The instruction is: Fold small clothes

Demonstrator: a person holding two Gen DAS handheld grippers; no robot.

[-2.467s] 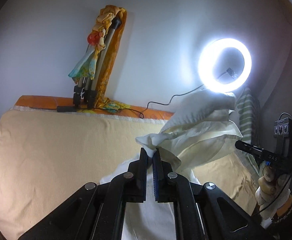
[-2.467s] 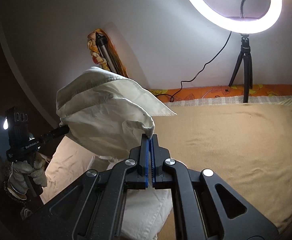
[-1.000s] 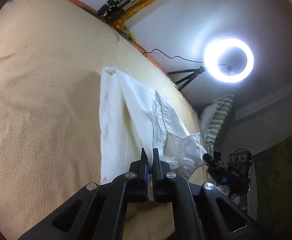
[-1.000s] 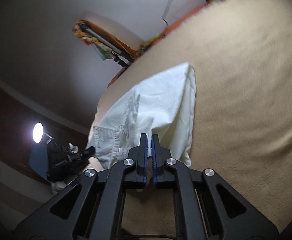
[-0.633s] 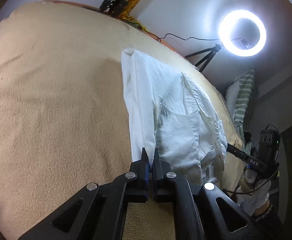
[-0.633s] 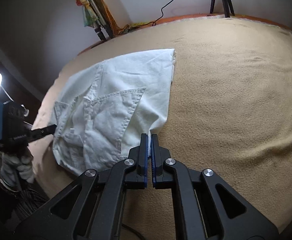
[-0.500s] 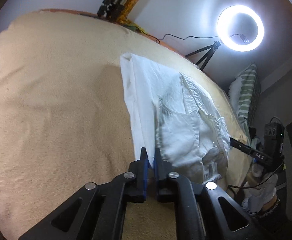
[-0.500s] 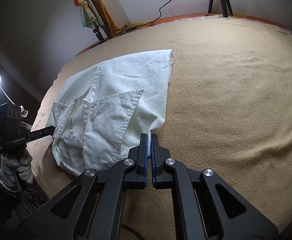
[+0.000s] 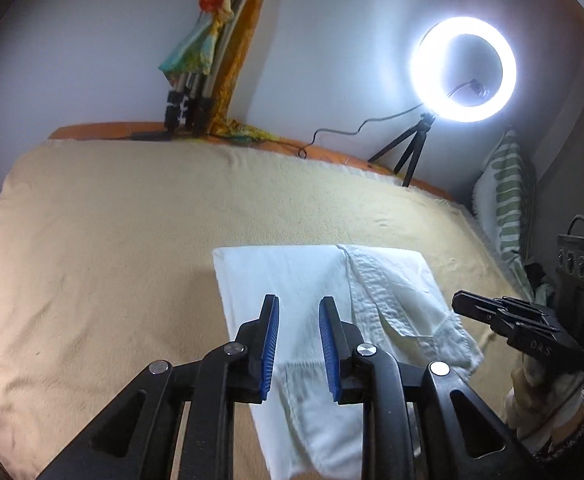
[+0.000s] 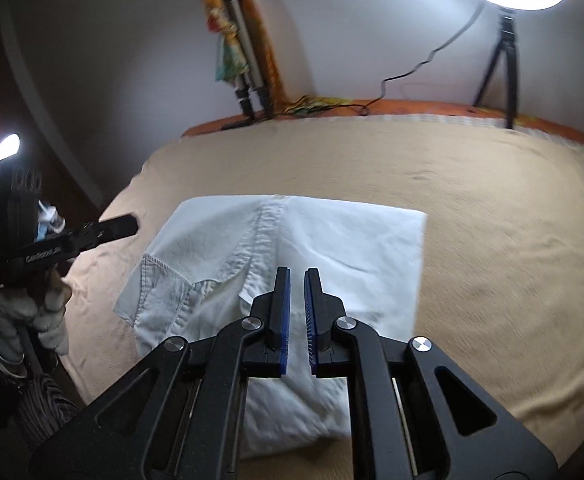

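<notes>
White shorts (image 9: 316,280) lie folded flat on the near part of a tan blanket (image 9: 111,240), a stitched pocket edge and seam showing on the upper layer. Just above the near end, the left gripper (image 9: 299,320) has let go: its jaws are opening, blue pads apart, cloth seen below the gap but not pinched. The right gripper (image 10: 296,292) also hovers released over the shorts, its jaws opening with a narrow gap between the blue pads and nothing gripped. A gloved hand (image 10: 19,316) carries the left gripper at the blanket's edge. Farther back stand a striped pillow (image 9: 504,208), a small black tripod (image 9: 408,152) bearing a lit ring light (image 9: 463,69), and a folded tripod wrapped in colourful cloth (image 9: 207,48) against the wall.
</notes>
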